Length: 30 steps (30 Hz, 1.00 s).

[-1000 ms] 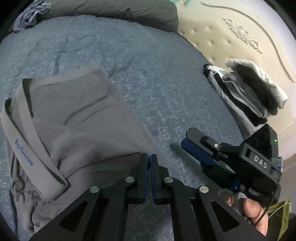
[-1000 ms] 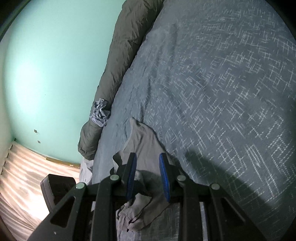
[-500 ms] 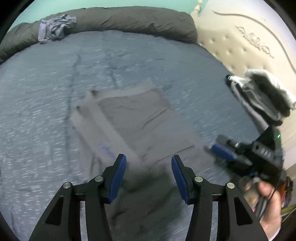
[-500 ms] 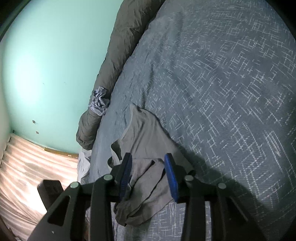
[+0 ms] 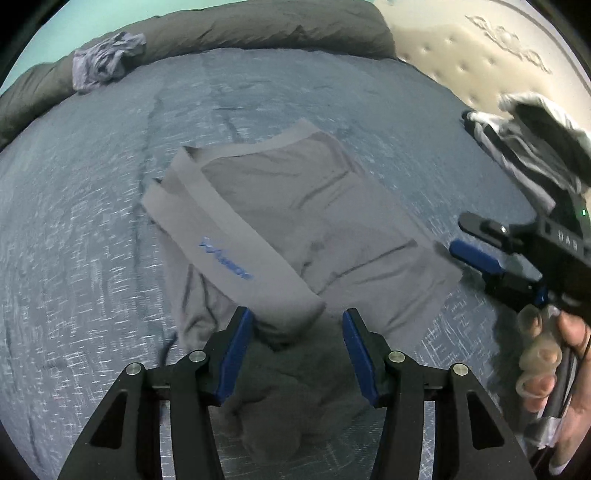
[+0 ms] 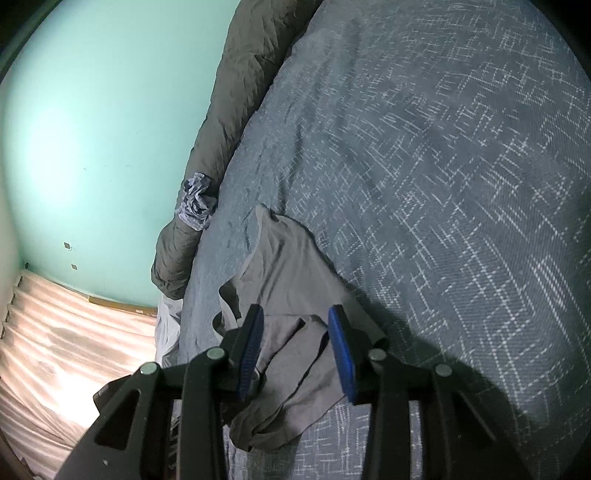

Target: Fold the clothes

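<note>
Two grippers work over a bed covered in blue-grey patterned bedding [image 5: 92,206]. Nearest, the left gripper [image 5: 297,350] hangs with its blue-padded fingers set apart, having just been opening, nothing pinched between them; below lies the grey underwear [image 5: 295,229], partly folded flat on the bedding, its waistband carrying blue lettering too smeared to read with confidence. To the right, the right gripper [image 5: 476,254], held in a person's hand [image 5: 554,354], sits just off the garment's edge, its body marked with what looks like "DAS"; its own camera shows its fingers [image 6: 341,347] parted, likewise just opened, astride a rumpled grey fold without pressing it. Farther off, a stack of folded clothes [image 5: 524,147] rests by the cream tufted headboard [image 5: 480,55], and a crumpled bluish garment [image 5: 103,61] sits on the dark rolled quilt [image 5: 258,26] beneath a green wall [image 6: 92,129].
</note>
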Each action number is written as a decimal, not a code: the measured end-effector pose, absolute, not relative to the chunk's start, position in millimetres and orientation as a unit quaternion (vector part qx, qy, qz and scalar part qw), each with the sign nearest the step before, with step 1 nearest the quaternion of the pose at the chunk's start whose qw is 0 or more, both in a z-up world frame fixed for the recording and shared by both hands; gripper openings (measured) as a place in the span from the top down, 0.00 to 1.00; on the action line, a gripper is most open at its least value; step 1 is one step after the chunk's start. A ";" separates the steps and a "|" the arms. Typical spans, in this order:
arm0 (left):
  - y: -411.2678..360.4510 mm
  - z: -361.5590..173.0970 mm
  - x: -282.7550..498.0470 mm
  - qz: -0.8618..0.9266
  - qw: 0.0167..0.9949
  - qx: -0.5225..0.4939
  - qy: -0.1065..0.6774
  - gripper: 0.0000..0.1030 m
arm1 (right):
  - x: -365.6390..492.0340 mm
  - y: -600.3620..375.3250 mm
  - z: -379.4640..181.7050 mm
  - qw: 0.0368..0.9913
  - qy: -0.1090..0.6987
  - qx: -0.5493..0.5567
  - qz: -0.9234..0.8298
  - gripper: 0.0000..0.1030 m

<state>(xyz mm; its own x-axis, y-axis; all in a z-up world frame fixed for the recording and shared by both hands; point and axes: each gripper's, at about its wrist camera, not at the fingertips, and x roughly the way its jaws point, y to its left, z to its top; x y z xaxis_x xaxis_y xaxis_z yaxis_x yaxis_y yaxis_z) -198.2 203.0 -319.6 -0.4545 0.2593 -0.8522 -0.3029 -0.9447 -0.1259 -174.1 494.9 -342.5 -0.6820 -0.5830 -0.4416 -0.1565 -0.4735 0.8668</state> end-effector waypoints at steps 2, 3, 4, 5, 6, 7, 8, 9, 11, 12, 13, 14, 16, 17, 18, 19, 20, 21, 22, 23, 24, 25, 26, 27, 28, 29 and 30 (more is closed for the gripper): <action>208.4 -321.4 -197.3 0.853 0.165 -0.494 0.033 0.47 | -172.7 495.1 -342.6 0.138 -0.495 0.373 -0.773 0.64; 209.8 -323.2 -198.2 0.853 0.164 -0.495 0.037 0.47 | -172.2 495.3 -342.9 0.138 -0.495 0.373 -0.773 0.64; 211.1 -324.6 -200.0 0.853 0.163 -0.494 0.041 0.49 | -171.7 495.5 -343.1 0.138 -0.495 0.373 -0.772 0.64; 212.5 -326.0 -201.8 0.853 0.162 -0.494 0.045 0.52 | -171.2 495.6 -343.3 0.138 -0.494 0.374 -0.773 0.64; 211.5 -326.3 -203.5 0.853 0.162 -0.494 0.042 0.62 | -170.9 495.5 -343.4 0.138 -0.494 0.374 -0.773 0.64; 210.1 -326.5 -205.2 0.853 0.162 -0.494 0.038 0.71 | -170.5 495.5 -343.6 0.138 -0.493 0.375 -0.773 0.64; 208.5 -324.7 -205.4 0.855 0.161 -0.492 0.034 0.74 | -170.5 495.6 -343.4 0.139 -0.492 0.376 -0.773 0.64; 206.0 -322.6 -205.6 0.857 0.161 -0.489 0.030 0.79 | -170.5 495.7 -343.3 0.140 -0.490 0.377 -0.773 0.64; 200.7 -319.1 -207.0 0.859 0.161 -0.485 0.021 0.91 | -171.5 494.0 -340.6 0.141 -0.484 0.379 -0.776 0.64; 198.0 -317.8 -208.3 0.860 0.161 -0.485 0.016 0.93 | -172.0 493.1 -339.3 0.142 -0.480 0.380 -0.778 0.64; 196.2 -316.4 -209.1 0.861 0.160 -0.483 0.015 0.95 | -173.2 491.7 -337.7 0.142 -0.474 0.383 -0.780 0.64; 194.2 -314.0 -209.6 0.862 0.160 -0.480 0.012 0.96 | -174.3 490.2 -336.0 0.143 -0.467 0.385 -0.783 0.64; 190.2 -308.9 -210.5 0.866 0.161 -0.474 0.006 0.97 | -177.3 486.2 -331.7 0.147 -0.450 0.393 -0.788 0.63; 188.2 -306.5 -212.2 0.867 0.161 -0.472 0.000 0.97 | -178.6 484.5 -329.4 0.147 -0.443 0.397 -0.791 0.60; 186.0 -303.6 -213.6 0.868 0.162 -0.469 -0.007 0.97 | -179.3 482.4 -328.5 0.149 -0.439 0.398 -0.792 0.58; 183.4 -300.4 -215.1 0.869 0.162 -0.466 -0.013 0.97 | -179.9 480.3 -327.7 0.151 -0.434 0.400 -0.793 0.58; 180.1 -296.7 -217.0 0.871 0.162 -0.463 -0.021 0.97 | -180.6 478.2 -326.8 0.153 -0.430 0.401 -0.794 0.58; 176.9 -293.0 -219.0 0.872 0.162 -0.460 -0.029 0.97 | -181.6 476.0 -325.7 0.152 -0.422 0.405 -0.797 0.58; 173.8 -289.3 -221.1 0.874 0.162 -0.457 -0.036 0.97 | -182.5 473.8 -324.6 0.151 -0.414 0.408 -0.800 0.58; 170.6 -285.6 -223.1 0.875 0.162 -0.454 -0.043 0.97 | -183.4 471.6 -323.5 0.150 -0.406 0.411 -0.802 0.58; 166.9 -280.4 -224.8 0.877 0.161 -0.450 -0.046 0.97 | -184.4 469.4 -322.4 0.149 -0.398 0.414 -0.805 0.58; 163.1 -275.0 -226.3 0.880 0.160 -0.445 -0.050 0.97 | -185.7 467.7 -321.2 0.148 -0.393 0.417 -0.806 0.58; 159.4 -271.3 -227.9 0.881 0.159 -0.442 -0.055 0.97 | -187.1 465.9 -320.1 0.148 -0.387 0.420 -0.808 0.58; 155.7 -267.9 -229.6 0.882 0.158 -0.439 -0.060 0.97 | -188.4 464.2 -319.0 0.147 -0.381 0.423 -0.809 0.58; 151.5 -264.7 -231.9 0.883 0.156 -0.437 -0.066 0.97 | -189.4 461.8 -317.0 0.146 -0.370 0.428 -0.811 0.58; 147.7 -262.0 -234.0 0.885 0.153 -0.434 -0.071 0.97 | -190.4 459.3 -315.0 0.144 -0.359 0.434 -0.814 0.58; 144.0 -259.3 -236.2 0.886 0.151 -0.432 -0.076 0.97 | -191.2 455.9 -312.8 0.143 -0.348 0.436 -0.818 0.59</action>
